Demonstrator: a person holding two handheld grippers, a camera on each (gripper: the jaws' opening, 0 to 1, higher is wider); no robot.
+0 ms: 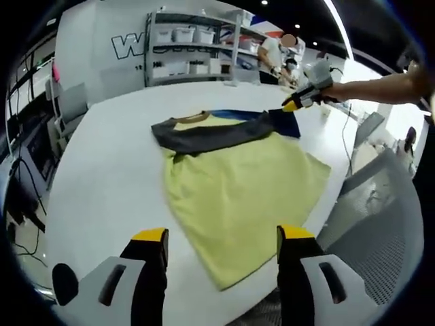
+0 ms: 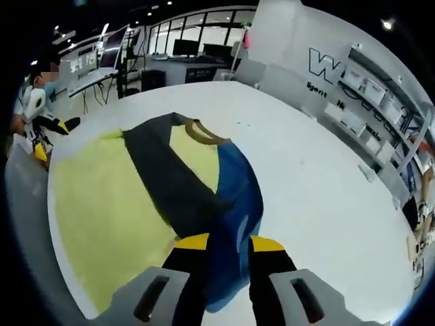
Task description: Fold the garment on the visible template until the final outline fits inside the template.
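The left gripper hangs with jaws wide above the shirt's hem; the right gripper pinches the blue sleeve between narrow jaws.

A yellow short-sleeved T-shirt with a dark grey shoulder band, blue sleeve and tan collar lies flat on the white tabletop. Its yellow body spreads wide toward the table edge, the hem corner near that edge. The grey band is folded across the chest below the tan neckline. In the right gripper view the blue sleeve drapes beside the grey band.
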